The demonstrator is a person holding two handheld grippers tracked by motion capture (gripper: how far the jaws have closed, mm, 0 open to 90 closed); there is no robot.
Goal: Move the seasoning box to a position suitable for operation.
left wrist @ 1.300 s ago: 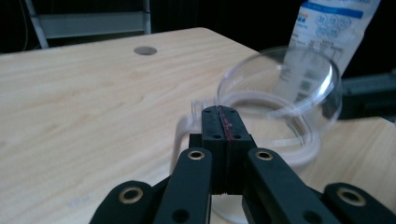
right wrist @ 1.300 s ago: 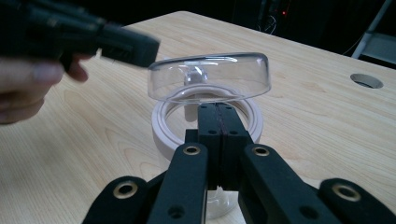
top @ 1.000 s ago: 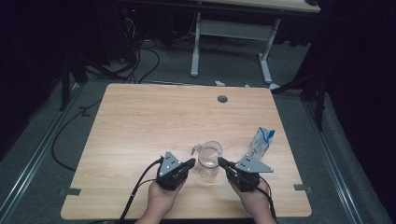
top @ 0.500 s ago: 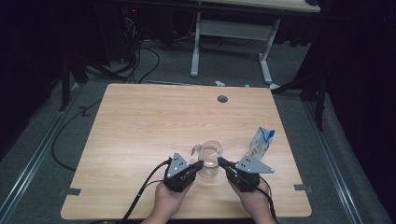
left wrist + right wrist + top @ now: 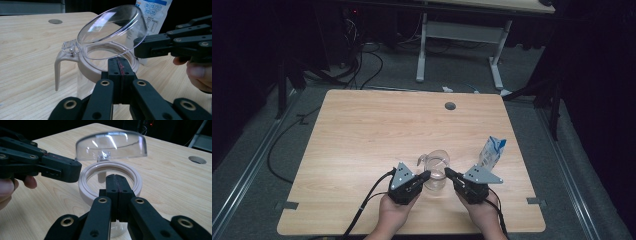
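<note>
A clear pitcher (image 5: 434, 172) with a beige rim (image 5: 85, 185) and beige handle (image 5: 58, 67) stands near the table's front edge. Its clear domed lid (image 5: 112, 30) is hinged up, tilted open above the rim. My left gripper (image 5: 428, 175) is shut with nothing in it, tips at the pitcher's left side by the rim. My right gripper (image 5: 447, 173) is also shut and empty, tips at the rim from the right. In the left gripper view my own jaws (image 5: 121, 65) meet just before the rim. In the right gripper view my jaws (image 5: 117, 179) lie over the rim's near edge.
A blue and white carton (image 5: 492, 152) stands upright just right of the pitcher, behind the right gripper. A round cable hole (image 5: 450, 106) sits at the wooden table's (image 5: 362, 135) far edge. Cables trail from the left gripper toward the front edge.
My left gripper has shifted slightly right, closer to the pitcher. The right gripper and the pitcher have stayed put.
</note>
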